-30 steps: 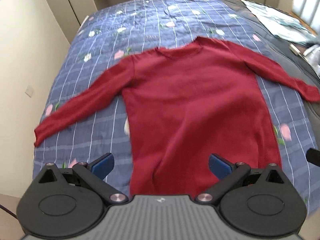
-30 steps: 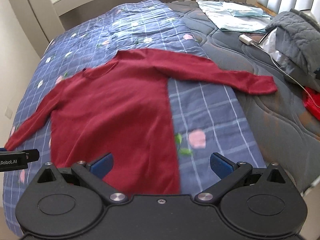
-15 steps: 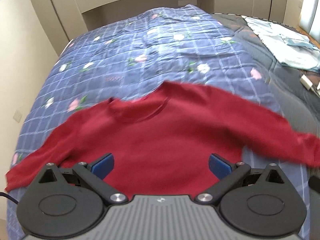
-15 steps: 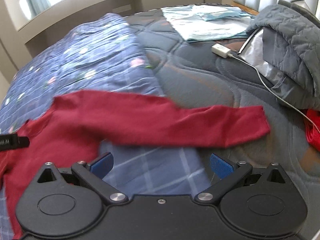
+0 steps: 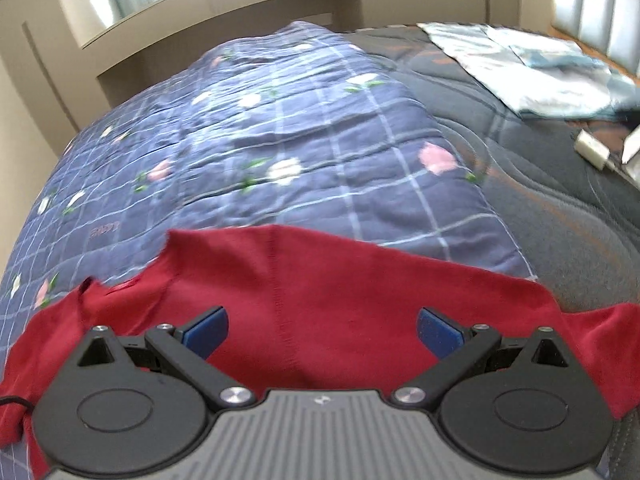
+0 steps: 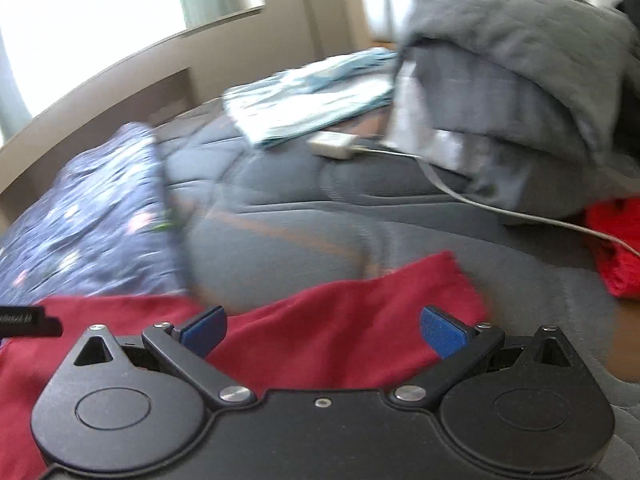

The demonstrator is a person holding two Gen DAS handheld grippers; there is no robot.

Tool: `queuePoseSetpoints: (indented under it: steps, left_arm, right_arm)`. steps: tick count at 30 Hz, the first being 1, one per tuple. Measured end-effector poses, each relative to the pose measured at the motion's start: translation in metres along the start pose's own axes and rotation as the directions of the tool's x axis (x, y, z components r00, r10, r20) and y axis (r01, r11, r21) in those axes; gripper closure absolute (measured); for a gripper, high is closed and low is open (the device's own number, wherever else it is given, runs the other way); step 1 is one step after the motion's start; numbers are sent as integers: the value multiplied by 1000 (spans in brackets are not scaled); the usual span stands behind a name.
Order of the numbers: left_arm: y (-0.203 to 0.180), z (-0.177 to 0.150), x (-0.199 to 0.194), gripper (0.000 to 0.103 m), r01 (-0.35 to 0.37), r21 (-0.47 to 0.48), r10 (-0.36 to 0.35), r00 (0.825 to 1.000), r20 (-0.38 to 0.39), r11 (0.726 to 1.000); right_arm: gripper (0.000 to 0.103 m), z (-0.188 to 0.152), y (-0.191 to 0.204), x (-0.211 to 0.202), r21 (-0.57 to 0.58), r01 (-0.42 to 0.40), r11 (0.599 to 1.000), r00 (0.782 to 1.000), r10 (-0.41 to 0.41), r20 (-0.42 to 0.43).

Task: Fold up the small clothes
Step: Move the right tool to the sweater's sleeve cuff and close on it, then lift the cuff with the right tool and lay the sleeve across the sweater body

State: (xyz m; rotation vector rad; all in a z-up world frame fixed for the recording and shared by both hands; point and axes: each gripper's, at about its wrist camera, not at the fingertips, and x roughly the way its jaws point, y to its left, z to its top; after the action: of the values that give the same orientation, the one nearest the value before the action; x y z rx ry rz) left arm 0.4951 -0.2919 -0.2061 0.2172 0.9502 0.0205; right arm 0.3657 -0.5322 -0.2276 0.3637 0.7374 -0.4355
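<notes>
A dark red long-sleeved sweater (image 5: pixel 304 296) lies flat on the bed. In the left wrist view its neckline and right shoulder seam fill the lower half, and my left gripper (image 5: pixel 322 330) hovers open over that shoulder with nothing between its blue pads (image 5: pixel 206 328). In the right wrist view the sweater's right sleeve (image 6: pixel 360 312) stretches onto the grey mattress, its cuff at the upper right. My right gripper (image 6: pixel 324 330) is open above the sleeve near the cuff. The tip of the left gripper (image 6: pixel 24 320) shows at the far left.
A blue checked floral quilt (image 5: pixel 280 152) covers the left of the bed; grey quilted mattress (image 6: pixel 304 216) lies to the right. A pale blue folded cloth (image 6: pixel 312 100), a white charger (image 6: pixel 334 146) with cable, a grey padded bundle (image 6: pixel 520 80) and another red garment (image 6: pixel 616 248) sit beyond.
Both grippers have moved forward and to the right along the sweater, from its hem toward the right shoulder and right sleeve cuff. Both stay open. The sweater has not moved.
</notes>
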Motion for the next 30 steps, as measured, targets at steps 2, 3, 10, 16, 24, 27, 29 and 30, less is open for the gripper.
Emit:
queuePoseSetpoints:
  steps: [2, 3, 10, 16, 24, 27, 29, 30]
  left_arm:
    - [-12, -1, 11, 0, 0, 27, 1, 1000, -1, 1000]
    - [-18, -1, 16, 0, 1, 41, -1, 1000, -10, 999]
    - [-33, -8, 44, 0, -14, 105, 20, 998, -62, 994]
    - [-28, -4, 43, 0, -5, 109, 13, 997, -77, 994]
    - [-3, 7, 20, 0, -41, 83, 48, 995, -88, 996]
    - [13, 11, 8, 0, -47, 67, 53, 994, -92, 997]
    - [28, 12, -1, 0, -40, 45, 44, 995, -95, 998]
    - [37, 14, -6, 0, -32, 26, 34, 995, -94, 999]
  right_arm:
    - [0, -1, -13, 7, 61, 29, 998, 1000, -29, -11]
    - [0, -2, -19, 10, 95, 34, 995, 999, -32, -16]
    - [3, -14, -39, 30, 233, 60, 970, 998, -50, -50]
    - [33, -9, -48, 36, 318, 106, 942, 994, -92, -57]
    - [94, 1, -54, 30, 345, 126, 930, 992, -108, -73]
    - [96, 10, -45, 18, 309, 99, 946, 995, -90, -43]
    - [96, 19, -35, 5, 278, 73, 958, 997, -71, -18]
    - [96, 26, -27, -3, 255, 54, 965, 998, -56, 1]
